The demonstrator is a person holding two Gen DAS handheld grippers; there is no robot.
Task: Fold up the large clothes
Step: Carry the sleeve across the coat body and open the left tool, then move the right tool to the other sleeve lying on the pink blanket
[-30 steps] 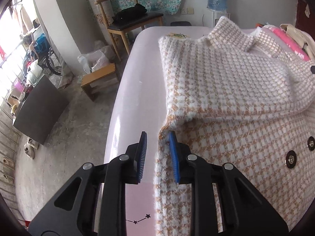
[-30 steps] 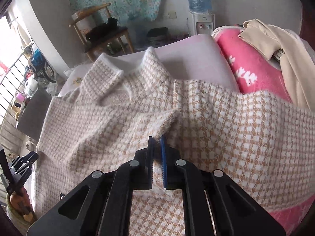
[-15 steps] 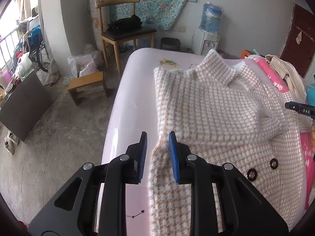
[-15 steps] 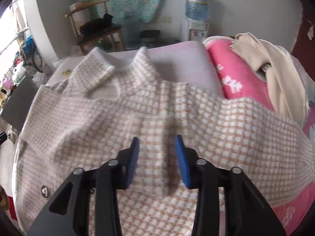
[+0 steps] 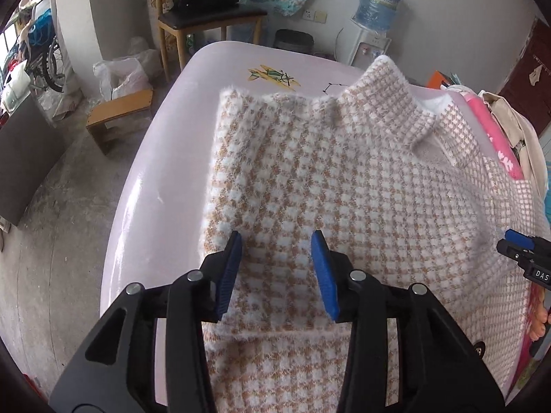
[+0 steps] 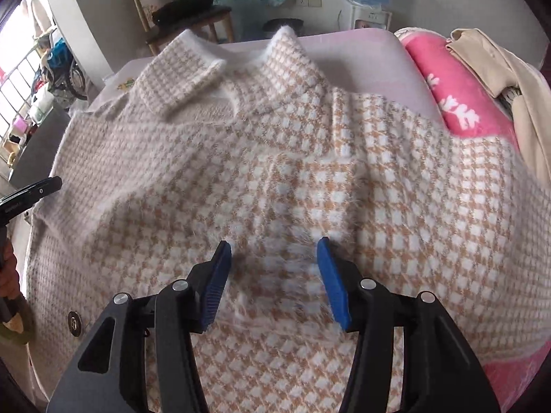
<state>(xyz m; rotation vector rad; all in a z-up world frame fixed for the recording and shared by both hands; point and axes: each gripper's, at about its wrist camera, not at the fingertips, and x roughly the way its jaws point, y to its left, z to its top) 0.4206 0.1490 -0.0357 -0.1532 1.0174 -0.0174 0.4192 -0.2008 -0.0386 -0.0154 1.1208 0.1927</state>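
Observation:
A fuzzy tan-and-white houndstooth coat [image 5: 344, 189] lies spread on the pale pink table [image 5: 165, 158], collar [image 5: 389, 96] at the far end. Its left sleeve is folded across the body, the cuff edge lying just under my left gripper [image 5: 275, 254]. That gripper's jaws are opening, the pads standing apart above the sleeve without pressing it. In the right wrist view my right gripper [image 6: 273, 258] hovers over the coat [image 6: 275, 189], jaws still opening, nothing pinched. A dark button [image 6: 74, 323] shows at the lower left.
A pink blanket [image 6: 444, 93] and a beige garment [image 6: 492, 65] lie along the right side. Beyond the table stand a wooden chair [image 5: 206, 17], a low stool [image 5: 117, 117] and a water dispenser [image 5: 375, 10]. The table's left edge drops to concrete floor.
My right gripper let go of the sleeve and opened wide. My left gripper moved right from the coat's edge over the folded sleeve and its jaws spread.

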